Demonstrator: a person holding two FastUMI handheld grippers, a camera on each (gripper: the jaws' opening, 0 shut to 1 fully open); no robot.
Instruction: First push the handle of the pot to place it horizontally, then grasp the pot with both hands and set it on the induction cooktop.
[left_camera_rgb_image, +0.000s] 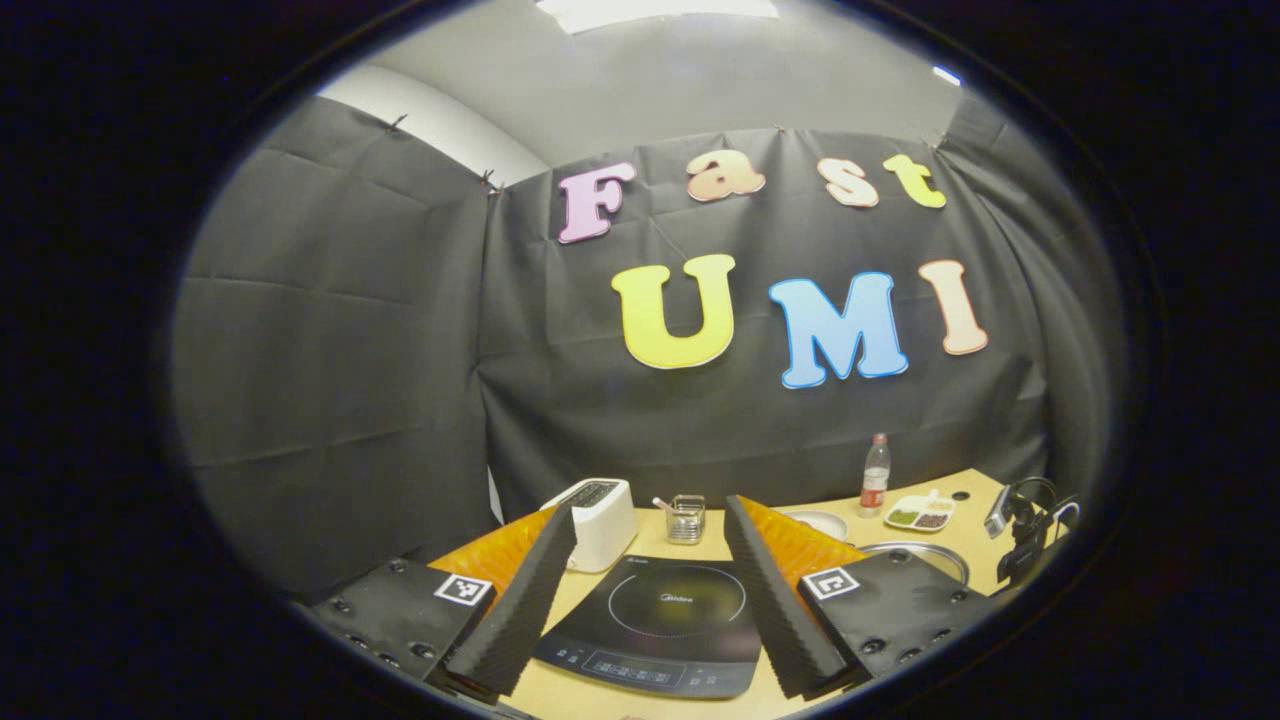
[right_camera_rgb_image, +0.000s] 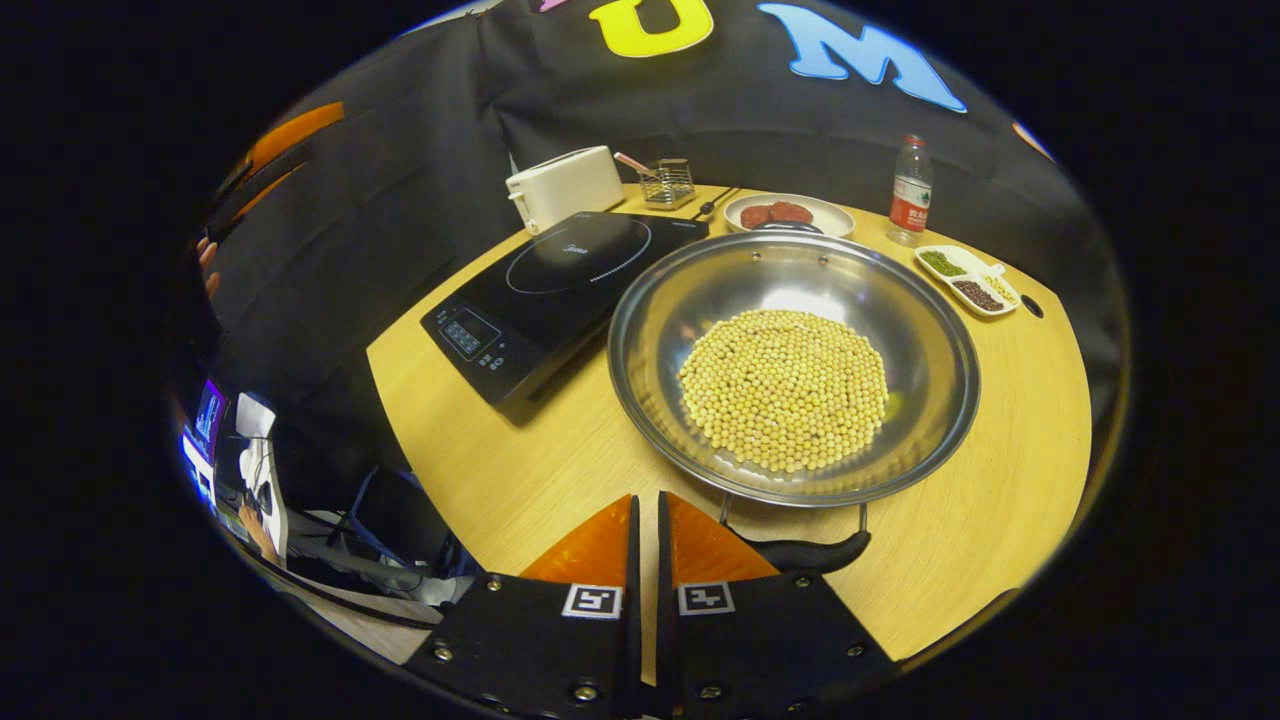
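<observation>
**A:** Beside the cooktop (right_camera_rgb_image: 560, 290), what's in the containers?

**B:** From my right gripper view, the pot (right_camera_rgb_image: 795, 365) sits on the table (right_camera_rgb_image: 1000, 500) just right of the cooktop, its rim close to the cooktop's edge. It's a wide, shallow steel pan with a layer of pale yellow beans (right_camera_rgb_image: 783, 388) across the bottom. Its near handle (right_camera_rgb_image: 800, 550) is black and lies level along the rim on my side. Beyond the pot I see a plate (right_camera_rgb_image: 788, 213) holding something reddish brown, and a small divided dish (right_camera_rgb_image: 968, 279) with green and dark grains. A bottle (right_camera_rgb_image: 909, 192) stands behind that dish. Behind the cooktop are a white toaster (right_camera_rgb_image: 565, 186) and a little wire basket (right_camera_rgb_image: 668, 183).

**A:** And the jaws?

**B:** My right gripper (right_camera_rgb_image: 646, 510) has its jaws pressed nearly together, holding nothing, with the tips just left of the pot handle; I can't tell whether they touch it. My left gripper (left_camera_rgb_image: 650, 520) is spread wide and empty, raised in front of the cooktop, which shows between the fingers.

**A:** Room to move?

**B:** The cooktop's glass is bare. There's open wood in front of the pot to the table's near edge, and more to its right.
</observation>
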